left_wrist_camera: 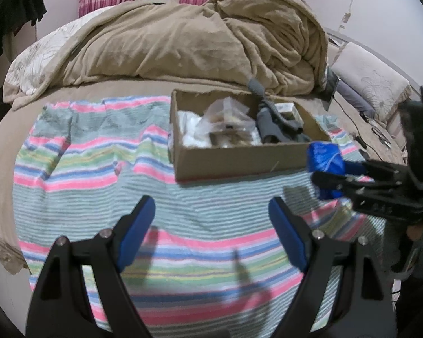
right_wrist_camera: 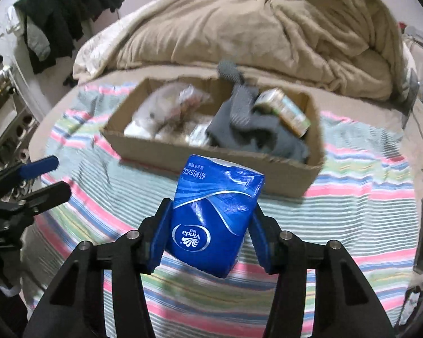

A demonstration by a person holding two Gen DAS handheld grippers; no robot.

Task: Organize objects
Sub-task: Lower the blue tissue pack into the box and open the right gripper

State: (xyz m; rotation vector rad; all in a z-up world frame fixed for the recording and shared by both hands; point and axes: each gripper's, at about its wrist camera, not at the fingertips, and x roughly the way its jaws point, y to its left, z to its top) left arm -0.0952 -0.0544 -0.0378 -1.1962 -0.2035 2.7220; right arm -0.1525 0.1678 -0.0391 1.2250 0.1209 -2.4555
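My right gripper [right_wrist_camera: 211, 219] is shut on a blue Vinda tissue pack [right_wrist_camera: 214, 214] and holds it above the striped cloth [right_wrist_camera: 352, 211], just in front of the cardboard box [right_wrist_camera: 211, 157]. The box holds a plastic bag [right_wrist_camera: 166, 109], grey clothing [right_wrist_camera: 256, 132] and a small green carton [right_wrist_camera: 284, 109]. In the left wrist view the right gripper [left_wrist_camera: 332, 174] with the tissue pack [left_wrist_camera: 325, 160] is at the box's [left_wrist_camera: 239, 160] right front corner. My left gripper [left_wrist_camera: 211, 225] is open and empty above the striped cloth [left_wrist_camera: 98, 169], nearer than the box.
A heaped beige blanket [left_wrist_camera: 211, 39] lies behind the box on the bed. A pillow [left_wrist_camera: 372, 81] and cables [left_wrist_camera: 361, 138] lie at the right. Dark clothes [right_wrist_camera: 67, 17] hang at the left by the wall.
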